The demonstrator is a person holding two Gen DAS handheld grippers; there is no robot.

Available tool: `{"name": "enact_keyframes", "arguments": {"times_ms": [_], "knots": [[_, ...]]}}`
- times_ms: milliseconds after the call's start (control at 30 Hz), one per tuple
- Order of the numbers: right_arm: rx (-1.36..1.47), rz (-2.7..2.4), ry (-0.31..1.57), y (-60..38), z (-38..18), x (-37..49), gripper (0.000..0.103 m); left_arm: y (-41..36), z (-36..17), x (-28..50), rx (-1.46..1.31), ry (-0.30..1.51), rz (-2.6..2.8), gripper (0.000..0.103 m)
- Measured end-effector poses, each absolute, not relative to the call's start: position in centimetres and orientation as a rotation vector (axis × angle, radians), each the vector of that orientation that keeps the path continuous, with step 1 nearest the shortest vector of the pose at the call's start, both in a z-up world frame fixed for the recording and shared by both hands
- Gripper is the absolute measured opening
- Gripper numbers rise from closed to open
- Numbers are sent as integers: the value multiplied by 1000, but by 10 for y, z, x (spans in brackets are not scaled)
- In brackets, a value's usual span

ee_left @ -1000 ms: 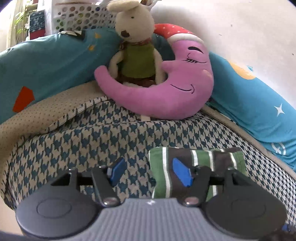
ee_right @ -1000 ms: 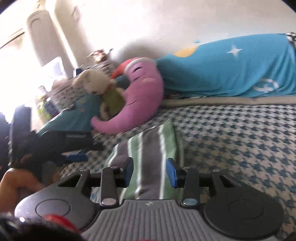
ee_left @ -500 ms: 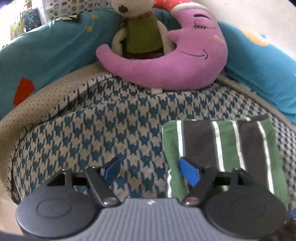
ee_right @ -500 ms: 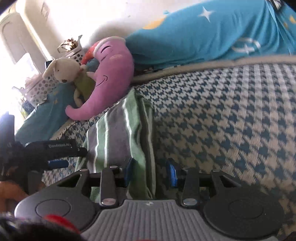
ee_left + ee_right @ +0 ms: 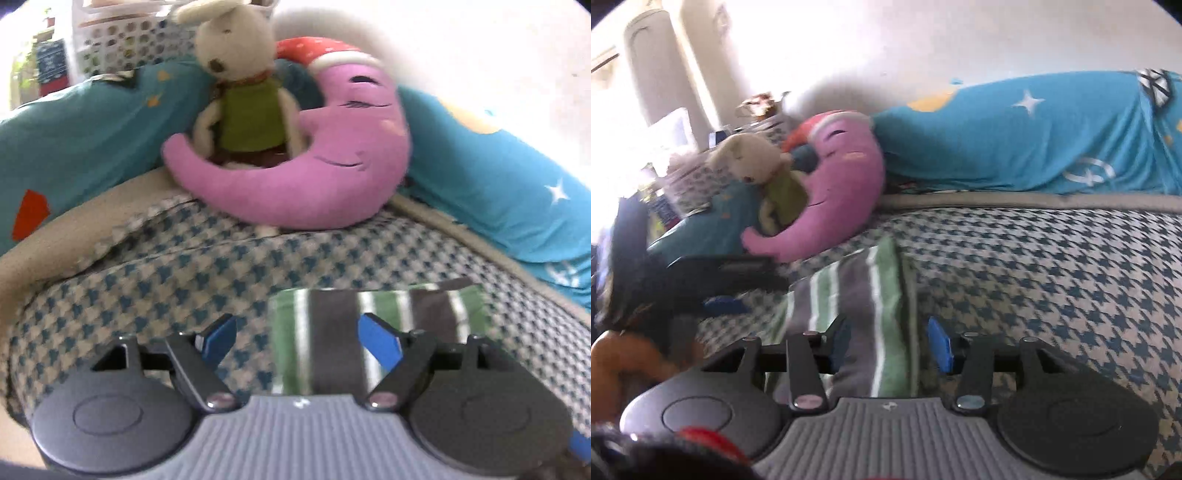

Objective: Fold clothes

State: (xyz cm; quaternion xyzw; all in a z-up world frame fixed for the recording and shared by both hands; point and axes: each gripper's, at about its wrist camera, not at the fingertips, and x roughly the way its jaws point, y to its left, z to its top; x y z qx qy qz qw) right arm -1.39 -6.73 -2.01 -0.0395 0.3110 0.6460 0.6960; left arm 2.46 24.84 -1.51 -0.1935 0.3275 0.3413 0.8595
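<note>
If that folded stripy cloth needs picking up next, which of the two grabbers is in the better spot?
Probably the right gripper: its open fingers sit on either side of the striped cloth, near its end. The left gripper, also open, hangs mostly over bare houndstooth cover, beside the cloth's edge.

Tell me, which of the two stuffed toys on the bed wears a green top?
The cream rabbit wears it. It sits in the curve of the pink moon, which has only a red spotted cap and a sleeping face.
</note>
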Motion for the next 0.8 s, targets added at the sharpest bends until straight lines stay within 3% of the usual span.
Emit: {"name": "enact_keyframes", "arguments": {"times_ms": [800], "knots": [[-129, 1506, 849, -47, -61, -3, 47, 242, -47, 101, -334, 769, 603, 77]]}}
